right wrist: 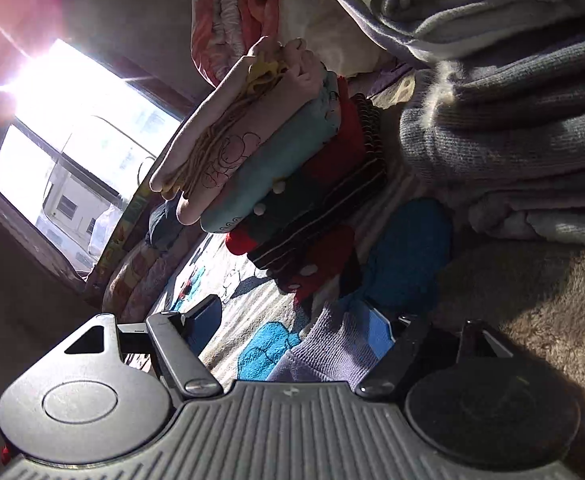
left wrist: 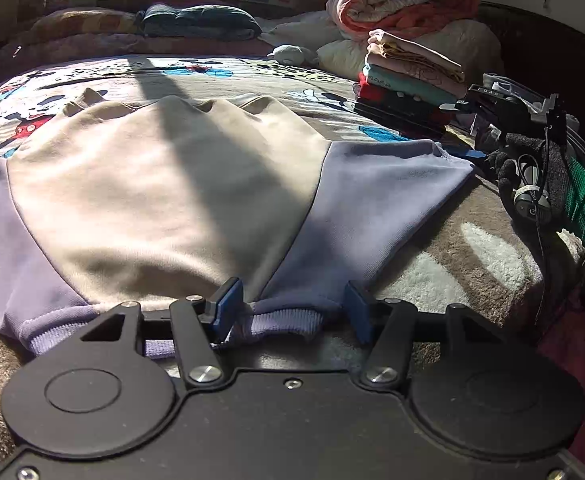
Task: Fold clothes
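- Sweatshirt (left wrist: 164, 200), left wrist view: the beige body with lavender sleeves lies spread flat on the bed (left wrist: 472, 272), collar toward the far edge and hem at the near edge; no fold shows in it yet.
- The left gripper (left wrist: 292, 308) sits at the hem with jaws apart, the ribbed lavender band lying between the blue pads, not pinched.
- A stack of folded clothes (left wrist: 408, 80) stands near the bed's far right corner, so I judge several pieces done and this one only starting.
- Right wrist view: the right gripper (right wrist: 296, 328) is tilted, jaws apart, with a lavender cuff (right wrist: 332, 352) lying against one pad, seemingly loose.
- The same stack (right wrist: 284, 160) is ahead; a pile of grey knitwear (right wrist: 492, 128) beside it looks unfolded and is probably still to do.
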Tool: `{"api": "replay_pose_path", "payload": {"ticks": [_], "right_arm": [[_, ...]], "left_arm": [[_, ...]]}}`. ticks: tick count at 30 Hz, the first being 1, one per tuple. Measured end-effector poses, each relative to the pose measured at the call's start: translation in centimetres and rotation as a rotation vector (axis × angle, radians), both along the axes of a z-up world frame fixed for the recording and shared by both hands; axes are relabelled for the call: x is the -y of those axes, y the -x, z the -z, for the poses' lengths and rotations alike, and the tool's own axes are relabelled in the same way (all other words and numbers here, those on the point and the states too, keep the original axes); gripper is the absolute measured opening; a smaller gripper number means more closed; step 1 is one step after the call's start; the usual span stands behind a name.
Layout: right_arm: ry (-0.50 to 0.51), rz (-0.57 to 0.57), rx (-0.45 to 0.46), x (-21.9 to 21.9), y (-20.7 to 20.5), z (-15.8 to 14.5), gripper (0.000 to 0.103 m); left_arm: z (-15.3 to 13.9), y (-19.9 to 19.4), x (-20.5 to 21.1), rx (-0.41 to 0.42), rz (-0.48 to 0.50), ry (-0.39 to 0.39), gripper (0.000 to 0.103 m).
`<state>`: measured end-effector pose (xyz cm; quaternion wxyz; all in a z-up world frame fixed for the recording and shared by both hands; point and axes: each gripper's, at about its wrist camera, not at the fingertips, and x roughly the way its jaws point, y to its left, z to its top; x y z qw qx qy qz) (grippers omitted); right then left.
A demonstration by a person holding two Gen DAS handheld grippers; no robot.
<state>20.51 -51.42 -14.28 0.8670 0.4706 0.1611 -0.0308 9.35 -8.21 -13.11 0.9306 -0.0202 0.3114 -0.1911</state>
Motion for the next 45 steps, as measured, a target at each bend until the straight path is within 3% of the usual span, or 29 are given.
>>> {"api": "replay_pose_path", "payload": {"ticks": [5,11,20,23,27,36,41,45], "right_arm": [[0.071,-0.015,0.013,-0.1,2.1,-0.8,0.074],[-0.034,-0.023,0.032,1.8,5.7,0.0,0.076],[-0.157,-0.031,0.048,3.9,9.7,1.4,0.077],[-0.208,-0.021,0.068,4.1,11.6,1.6,0.077],[-0.283,-0.005,0.083,4.4,13.8,2.4,0.08],[-0.358,0.007,0.132,5.6,14.1,3.6,0.08],[-0.48,0.035,0.198,6.9,14.5,4.9,0.08],[-0.519,0.044,0.22,7.7,14.3,5.3,0.08]], "left_arm": [[-0.8,0.3,0.3,0.013,-0.005,-0.026,0.058],[-2.5,1.7,3.9,0.127,0.051,-0.167,0.058],[-0.5,3.0,13.7,0.22,0.224,-0.397,0.058],[-0.2,2.0,16.2,0.227,0.23,-0.431,0.058],[0.5,-0.2,19.1,0.269,0.223,-0.538,0.058],[1.8,-4.9,27.4,0.397,0.306,-0.821,0.056],[2.5,-7.5,31.1,0.438,0.318,-0.941,0.054],[2.8,-9.3,33.6,0.458,0.315,-1.017,0.053]]}}
